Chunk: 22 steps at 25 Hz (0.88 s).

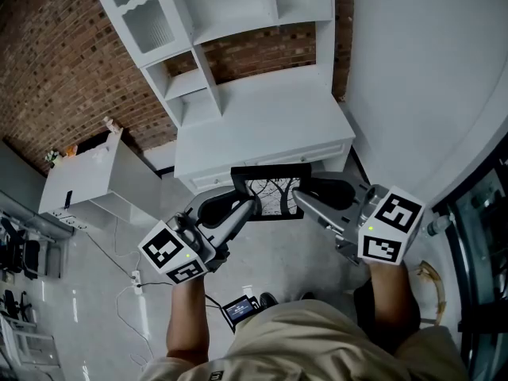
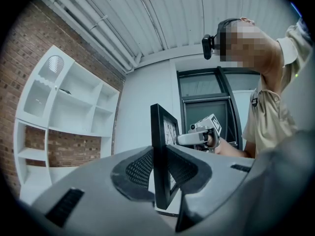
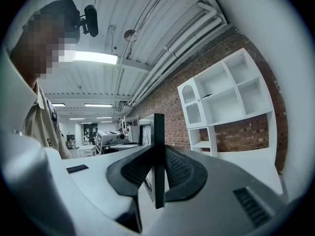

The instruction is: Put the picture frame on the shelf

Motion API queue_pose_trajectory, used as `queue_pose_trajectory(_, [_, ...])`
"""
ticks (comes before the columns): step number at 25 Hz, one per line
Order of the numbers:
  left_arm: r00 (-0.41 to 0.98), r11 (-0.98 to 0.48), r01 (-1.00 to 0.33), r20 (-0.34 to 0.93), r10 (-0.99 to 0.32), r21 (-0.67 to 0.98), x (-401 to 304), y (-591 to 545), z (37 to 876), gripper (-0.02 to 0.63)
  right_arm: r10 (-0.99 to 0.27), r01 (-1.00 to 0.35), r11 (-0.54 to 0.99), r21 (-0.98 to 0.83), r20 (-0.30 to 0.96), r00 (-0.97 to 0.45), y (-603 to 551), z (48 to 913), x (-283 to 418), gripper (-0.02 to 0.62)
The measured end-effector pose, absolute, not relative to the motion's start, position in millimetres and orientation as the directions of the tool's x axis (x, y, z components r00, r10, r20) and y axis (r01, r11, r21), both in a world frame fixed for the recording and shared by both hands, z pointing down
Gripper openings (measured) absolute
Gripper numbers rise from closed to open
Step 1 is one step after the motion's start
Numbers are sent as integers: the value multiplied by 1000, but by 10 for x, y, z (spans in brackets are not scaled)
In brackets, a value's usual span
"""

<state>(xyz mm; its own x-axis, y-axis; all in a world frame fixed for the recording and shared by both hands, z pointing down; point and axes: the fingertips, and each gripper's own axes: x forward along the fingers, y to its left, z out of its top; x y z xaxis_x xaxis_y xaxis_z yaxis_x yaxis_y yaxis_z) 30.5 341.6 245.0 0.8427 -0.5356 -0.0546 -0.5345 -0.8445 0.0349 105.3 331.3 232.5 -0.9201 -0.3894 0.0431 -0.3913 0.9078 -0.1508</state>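
In front of the shelf (image 1: 238, 10): I stand facing the white unit with the frame (image 1: 271, 190) held between my two grippers, close to the front edge of the counter (image 1: 262, 121) at its base.
Left gripper (image 1: 252, 205): my jaws are closed on the frame's left side. In the left gripper view the black edge (image 2: 160, 156) stands upright, pinched between both pads.
Right gripper (image 1: 300, 199): my jaws are narrowed onto the opposite side. In the right gripper view the edge (image 3: 157, 156) sits squarely between the pads, which press on it from both sides.
Frame: it has a black border and a picture of bare branches. It is in the air and rests on no surface, and only my four pads touch it.
Shelf: it is ahead of me and higher than the frame. Its open compartments show against the brick wall (image 1: 63, 62) in both gripper views.
Done, as I judge it: the frame is gripped, lifted and brought up to the unit.
Left to do: raise it to a compartment, stand it on the board, then open both sets of jaws and back away.
Care needed: both grips are on thin edges, so I should move my two hands together to avoid twisting the frame.
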Motion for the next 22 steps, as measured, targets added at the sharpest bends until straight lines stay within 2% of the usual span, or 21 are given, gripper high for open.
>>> queue_pose_trajectory(8, [816, -817, -576, -34, -577, 24, 804, 3071, 2502, 84, -341, -341, 927, -159, 24, -940, 2932, 2394, 1548, 74])
queue_pose_trajectory(18, [827, -827, -561, -33, -562, 41, 613, 2495, 2644, 84, -365, -367, 913, -181, 44, -930, 2369, 2532, 1357, 74])
queue_pose_trajectory(22, [841, -843, -536, -51, -538, 50, 242, 1998, 2534, 84, -393, -399, 900, -176, 69, -917, 1889, 2407, 985, 74])
